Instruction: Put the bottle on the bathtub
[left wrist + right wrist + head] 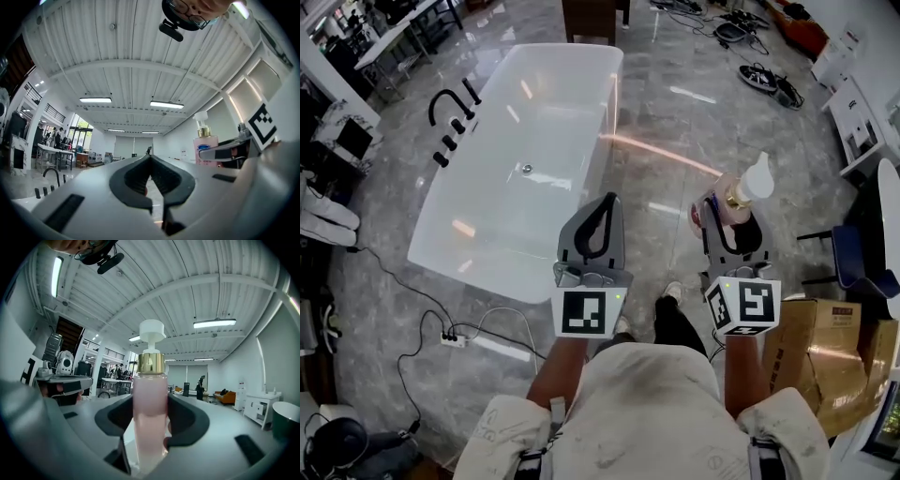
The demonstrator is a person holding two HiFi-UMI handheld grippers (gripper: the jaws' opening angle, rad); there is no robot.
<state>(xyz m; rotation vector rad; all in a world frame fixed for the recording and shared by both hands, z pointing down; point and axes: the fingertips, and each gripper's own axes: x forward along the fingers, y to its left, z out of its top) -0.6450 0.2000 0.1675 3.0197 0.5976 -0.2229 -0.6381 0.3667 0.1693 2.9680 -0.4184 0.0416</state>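
Your right gripper [729, 234] is clenched on the bottle [748, 187], pink with a gold collar and a white pump. It stands upright between the jaws, held over the floor [694, 122] to the right of the bathtub [600, 141] and apart from it. From your head view, only the pump and shoulder show above the gripper. In the right gripper view the bottle's base is cut off by the gripper body.

Your left gripper [607, 211] is shut with nothing in it, jaw tips touching. It covers part of the bathtub's near right rim, so that edge is hard to read.

Bare floor lies between the bathtub's right rim and the bottle. A cardboard box [825, 352] sits close by your right arm. A cable [441, 328] trails on the floor off the bathtub's near left corner, and a black faucet [450, 112] stands beside its left rim.
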